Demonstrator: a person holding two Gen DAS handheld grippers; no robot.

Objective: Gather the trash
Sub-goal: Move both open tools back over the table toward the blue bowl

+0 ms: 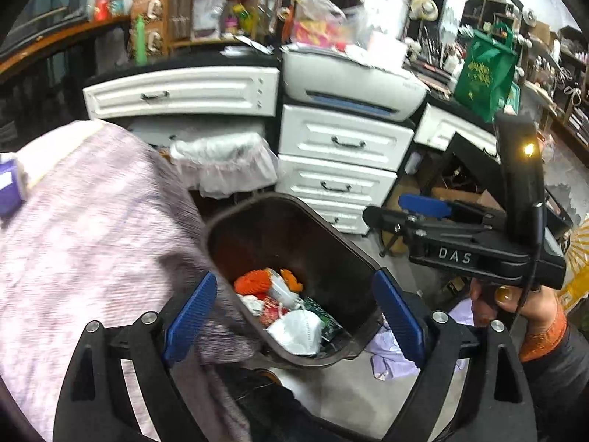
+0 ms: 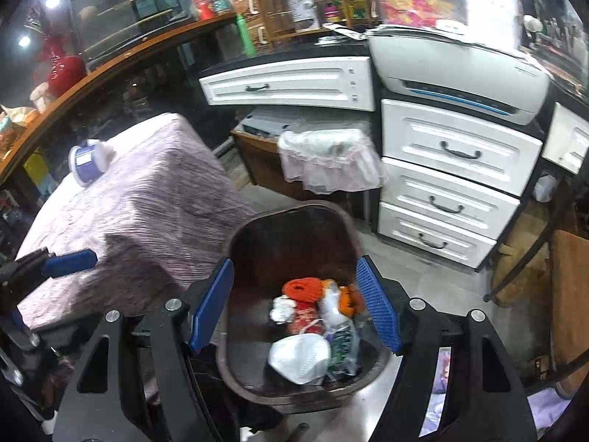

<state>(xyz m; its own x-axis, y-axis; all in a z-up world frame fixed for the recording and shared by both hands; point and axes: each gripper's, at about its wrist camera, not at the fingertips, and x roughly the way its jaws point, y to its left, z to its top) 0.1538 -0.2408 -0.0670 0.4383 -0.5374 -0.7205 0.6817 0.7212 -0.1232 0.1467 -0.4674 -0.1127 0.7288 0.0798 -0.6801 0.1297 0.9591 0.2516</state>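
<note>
A dark brown trash bin (image 1: 294,232) stands on the floor beside a cloth-covered table (image 1: 81,228); it also shows in the right wrist view (image 2: 294,235). Inside lie a white face mask (image 1: 296,331) (image 2: 298,359), an orange item (image 1: 250,281) (image 2: 303,289), a green wrapper (image 2: 344,346) and other scraps. My left gripper (image 1: 294,320) is open and empty above the bin's near rim. My right gripper (image 2: 294,309) is open and empty over the bin; it shows from the side in the left wrist view (image 1: 423,210).
White drawers (image 2: 449,176) with a printer (image 2: 460,73) on top stand behind the bin. A plastic-lined basket (image 2: 327,158) sits beside them. A purple-white container (image 2: 88,162) rests on the table. Lilac cloth (image 1: 386,353) lies on the floor.
</note>
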